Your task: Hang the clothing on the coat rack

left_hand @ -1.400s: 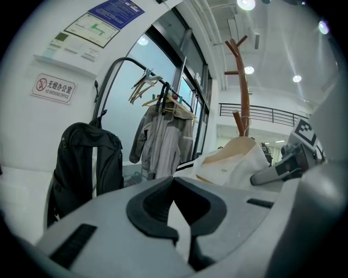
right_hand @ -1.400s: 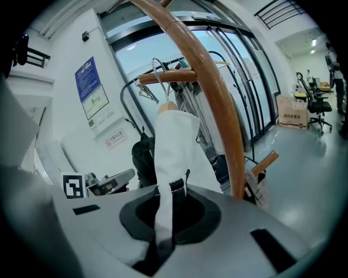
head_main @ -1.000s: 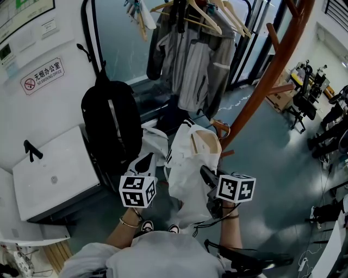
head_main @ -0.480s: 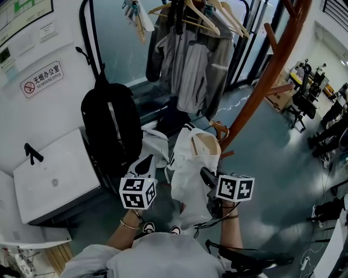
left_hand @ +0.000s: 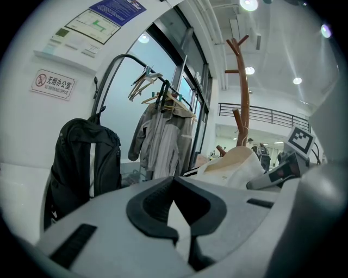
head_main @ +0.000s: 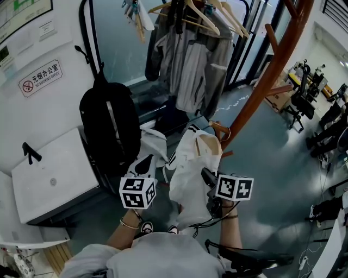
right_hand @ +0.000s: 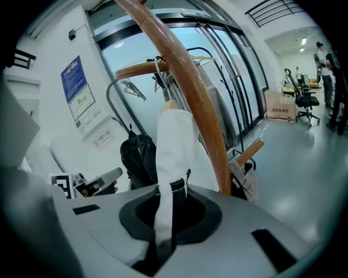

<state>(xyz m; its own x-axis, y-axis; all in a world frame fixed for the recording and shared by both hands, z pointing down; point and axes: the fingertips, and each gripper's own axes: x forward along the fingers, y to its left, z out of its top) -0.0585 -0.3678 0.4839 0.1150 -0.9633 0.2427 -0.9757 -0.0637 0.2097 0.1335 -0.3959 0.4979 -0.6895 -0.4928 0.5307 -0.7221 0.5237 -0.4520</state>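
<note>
A wall sign (head_main: 41, 77) reads "无烟办公室 NO SMOKING OFFICE" beside a red no-smoking symbol. The poster (head_main: 22, 12) above it is too small to read.

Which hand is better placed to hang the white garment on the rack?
Right: the right gripper grips the white garment beside the coat rack; the left gripper sits nearer the backpack.

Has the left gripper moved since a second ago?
No. The left gripper is in the same place just below the black backpack, shut on an edge of the white garment.
</note>
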